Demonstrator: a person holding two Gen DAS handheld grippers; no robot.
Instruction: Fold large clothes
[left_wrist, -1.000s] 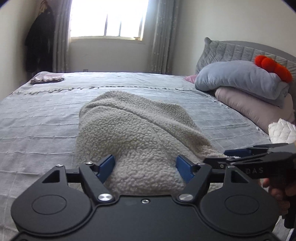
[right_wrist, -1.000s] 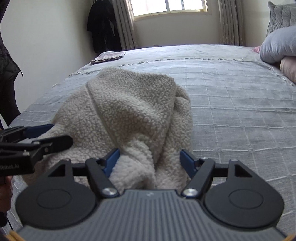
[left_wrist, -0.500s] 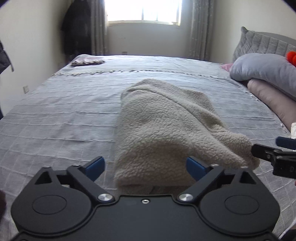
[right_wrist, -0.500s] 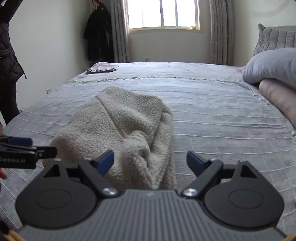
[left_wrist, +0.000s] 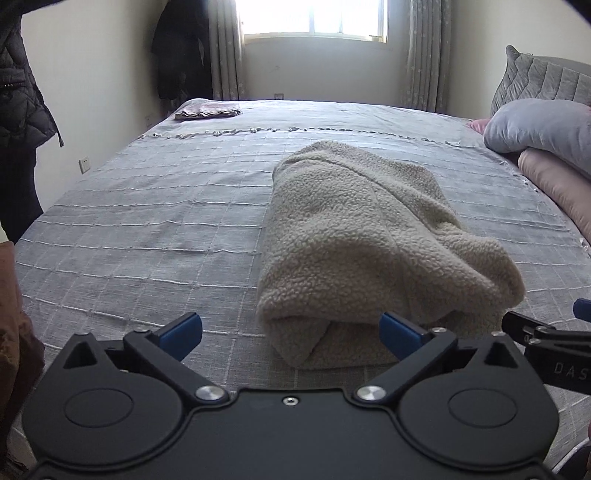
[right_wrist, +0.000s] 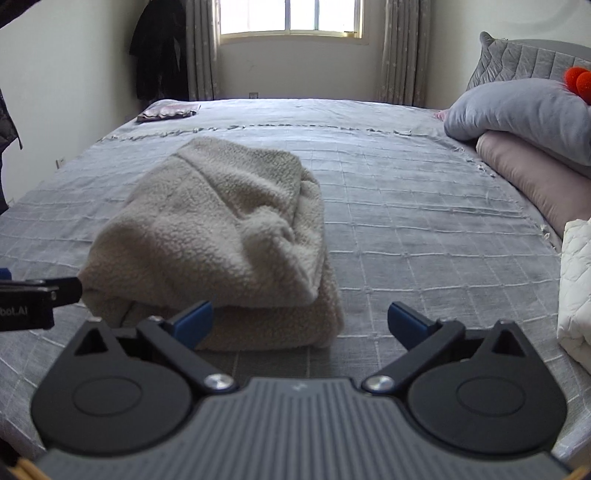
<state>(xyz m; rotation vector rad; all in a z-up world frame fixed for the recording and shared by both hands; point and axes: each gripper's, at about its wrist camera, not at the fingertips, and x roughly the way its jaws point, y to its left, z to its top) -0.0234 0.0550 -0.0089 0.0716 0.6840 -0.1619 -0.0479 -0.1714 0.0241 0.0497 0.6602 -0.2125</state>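
Both tongs (left_wrist: 290, 328) (right_wrist: 300, 320) now wide, clear of fleece (left_wrist: 369, 240).

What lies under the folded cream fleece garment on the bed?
The cream fleece garment rests directly on the grey checked bedspread. Its own lower folded layer shows at the near edge; anything further beneath is covered.

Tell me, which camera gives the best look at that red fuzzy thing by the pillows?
The right wrist view. The red fuzzy thing shows there at the right edge, sitting on the grey pillow, though the frame cuts it off. The left wrist view shows the grey pillow but not the red thing.
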